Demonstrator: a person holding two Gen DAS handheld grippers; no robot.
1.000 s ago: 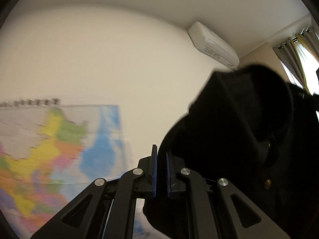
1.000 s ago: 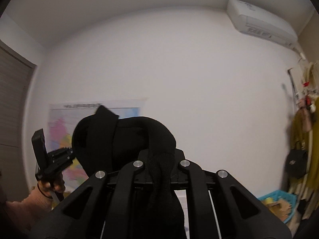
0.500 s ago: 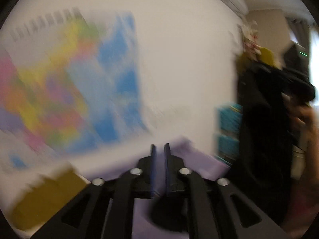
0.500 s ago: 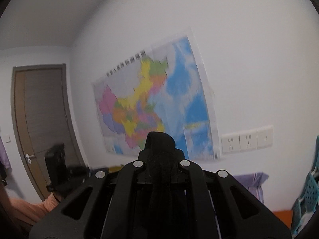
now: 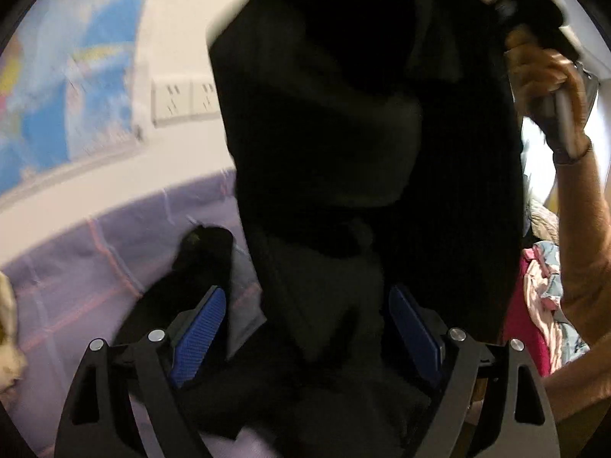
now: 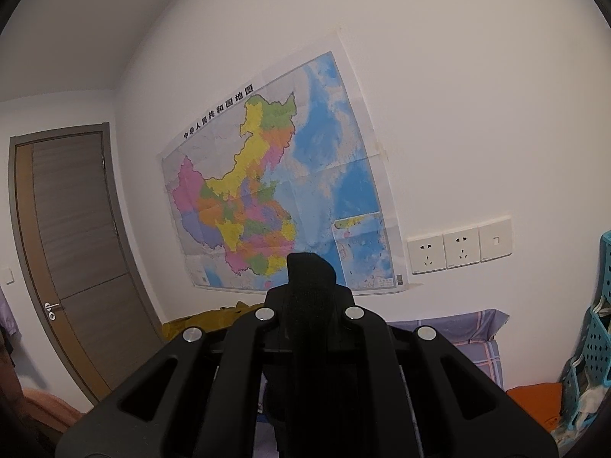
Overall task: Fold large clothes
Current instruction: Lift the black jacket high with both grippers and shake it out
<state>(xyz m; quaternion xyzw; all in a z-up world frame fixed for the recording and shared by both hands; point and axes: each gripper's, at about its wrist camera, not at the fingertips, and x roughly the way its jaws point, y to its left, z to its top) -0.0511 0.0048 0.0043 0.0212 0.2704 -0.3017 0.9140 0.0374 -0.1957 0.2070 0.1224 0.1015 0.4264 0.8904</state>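
**Black garment hanging off the right gripper, left one wide open**

Right gripper (image 6: 310, 305) clamped tight on a fold of the black garment (image 6: 310, 278), a thick rounded ridge of fabric poking up between the closed fingers. Rest of the cloth dropping straight down under the jaws, out of that camera's sight. Pointed at the white wall, right at a colourful map (image 6: 275, 198) taped there. Wall sockets (image 6: 458, 248) just right of the map's bottom corner, brown door (image 6: 72, 252) off to the left, a blue perforated basket (image 6: 595, 328) at the far right edge, something orange (image 6: 534, 397) beside its base. Purple checked sheet (image 6: 477, 339) low behind the fingers, some yellow cloth (image 6: 214, 318) bunched near the door side.

Left gripper (image 5: 305, 328) spread wide, blue pads (image 5: 200, 334) well apart, gripping nothing. Black garment (image 5: 343, 133) dangling right in front, filling most of the view and hanging down into the gap between the fingers; touching either pad or not, hard to say, too dark and blurry. A loose dark end lying on the purple sheet (image 5: 95, 267) next to the left finger. Up top right, the person's hand (image 5: 546, 87) holding the other gripper's handle, pink and pale clothes (image 5: 542, 297) piled behind the forearm.
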